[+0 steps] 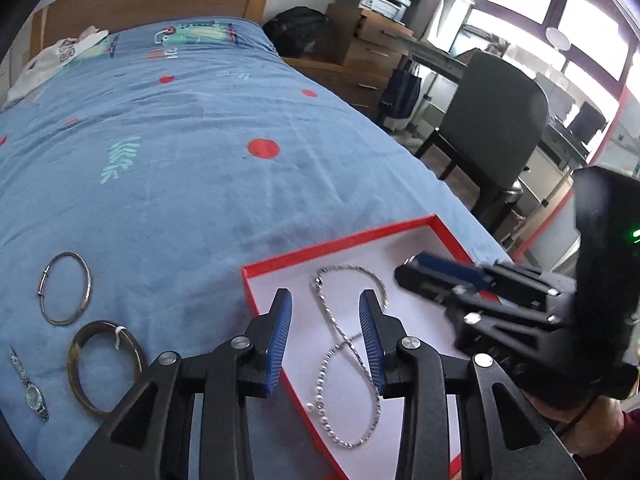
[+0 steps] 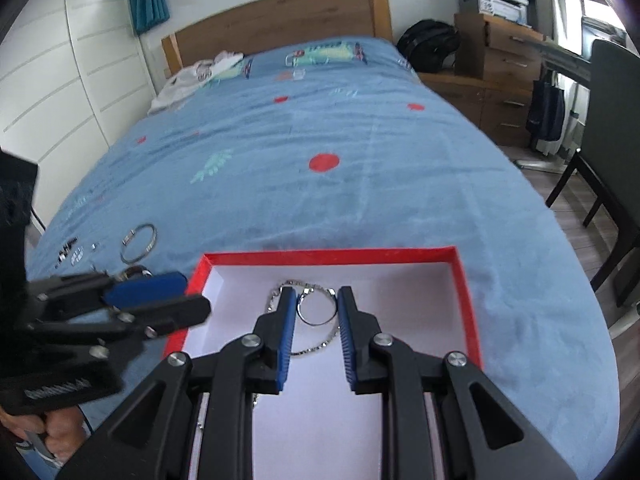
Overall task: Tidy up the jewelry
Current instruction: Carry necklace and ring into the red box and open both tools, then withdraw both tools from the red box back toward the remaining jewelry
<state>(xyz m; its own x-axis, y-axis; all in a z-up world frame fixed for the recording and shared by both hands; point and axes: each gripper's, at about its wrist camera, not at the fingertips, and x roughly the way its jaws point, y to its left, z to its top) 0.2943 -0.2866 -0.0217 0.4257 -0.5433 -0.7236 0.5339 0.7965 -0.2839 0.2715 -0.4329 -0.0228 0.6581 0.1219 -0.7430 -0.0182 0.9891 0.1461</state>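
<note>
With my left gripper [image 1: 325, 334] spread over the silver necklace [image 1: 348, 364] lying in the red box [image 1: 256, 268], my right gripper [image 2: 317, 306] pinches a small ring [image 2: 316, 310]; next I judge it needs releasing there.

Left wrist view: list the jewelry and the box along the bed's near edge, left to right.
Wristwatch → brown bangle → red box, with the silver chain necklace lying inside it.

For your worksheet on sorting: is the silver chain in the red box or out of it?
In. The chain lies looped on the white floor of the box, inside its red rim.
</note>
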